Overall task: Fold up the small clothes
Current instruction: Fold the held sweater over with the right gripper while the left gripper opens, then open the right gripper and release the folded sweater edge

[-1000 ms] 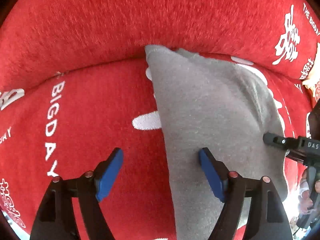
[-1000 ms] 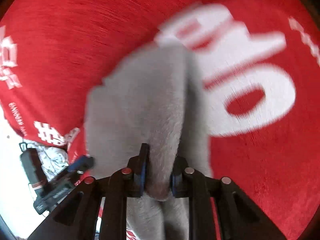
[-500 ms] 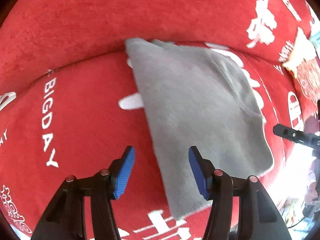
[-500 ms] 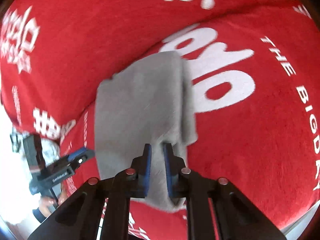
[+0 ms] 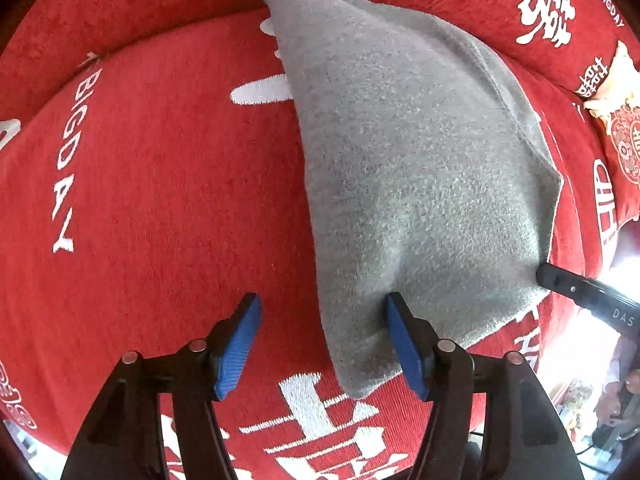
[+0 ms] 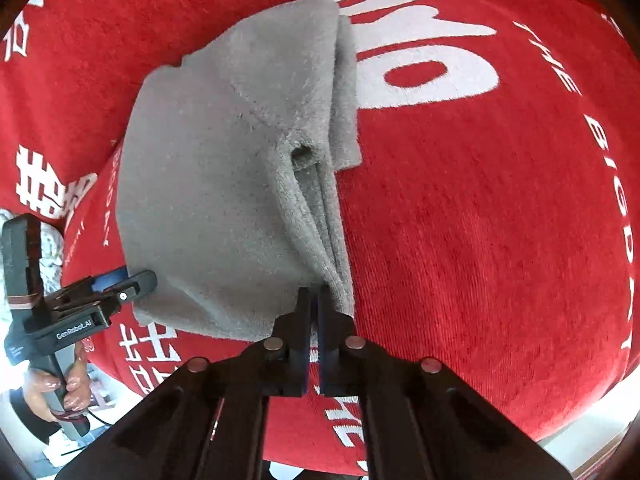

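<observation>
At the far left of your left wrist view the red cover (image 5: 168,168) carries white letters that read "BIGDAY" running down its side, with parts of large white characters along the bottom edge. Your left gripper (image 5: 320,340) points steeply down with its blue pads spread; the jaws are opening, and the near corner of the grey cloth (image 5: 408,168) lies between them, the right pad touching its surface while the left pad stands clear over the red. The cloth lies folded on the cover, stretching from that corner up toward the seam with the back cushion. At its right corner you can see the black tip of your right gripper (image 5: 556,276) against the hem, its body printed "DAS", the rest cut off. Beyond it sits more white lettering and an ornate red and cream pillow (image 5: 624,132), its writing too small to read. In the right wrist view your hand (image 6: 60,384) holds the left gripper at the left edge, labelled "GenRobot.AI". The right gripper's jaws are clenched on the bunched layered edge of the cloth at their tips. To the right, "THE BIG" can be read on the cover, the next letters being cut off.
</observation>
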